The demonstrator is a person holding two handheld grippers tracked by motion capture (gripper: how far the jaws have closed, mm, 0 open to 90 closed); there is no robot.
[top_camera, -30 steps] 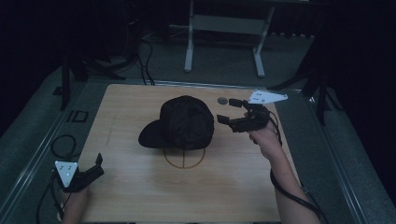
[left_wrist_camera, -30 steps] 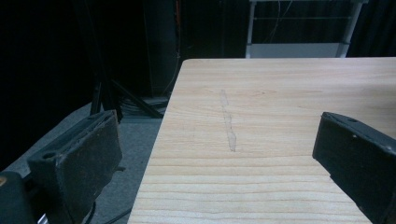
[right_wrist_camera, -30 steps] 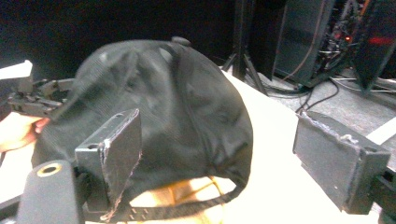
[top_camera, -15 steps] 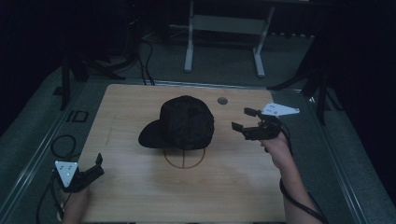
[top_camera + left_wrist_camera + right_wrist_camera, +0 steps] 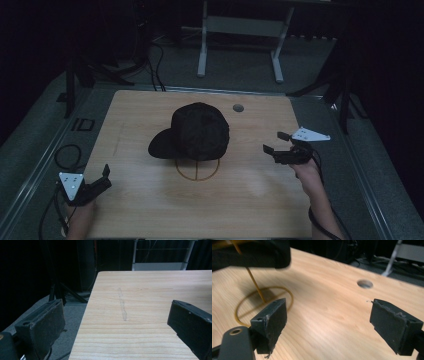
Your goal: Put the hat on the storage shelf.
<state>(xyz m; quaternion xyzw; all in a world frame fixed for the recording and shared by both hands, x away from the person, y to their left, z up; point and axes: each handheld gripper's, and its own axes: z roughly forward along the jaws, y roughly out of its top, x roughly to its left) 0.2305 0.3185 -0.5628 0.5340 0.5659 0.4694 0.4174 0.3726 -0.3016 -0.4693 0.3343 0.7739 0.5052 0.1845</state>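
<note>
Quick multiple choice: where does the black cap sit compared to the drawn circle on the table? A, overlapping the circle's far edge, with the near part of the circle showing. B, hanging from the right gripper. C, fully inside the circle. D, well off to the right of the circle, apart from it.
A: in the high view the cap covers the far part of the circle, whose near arc shows; the right gripper is open and apart from it.
</note>
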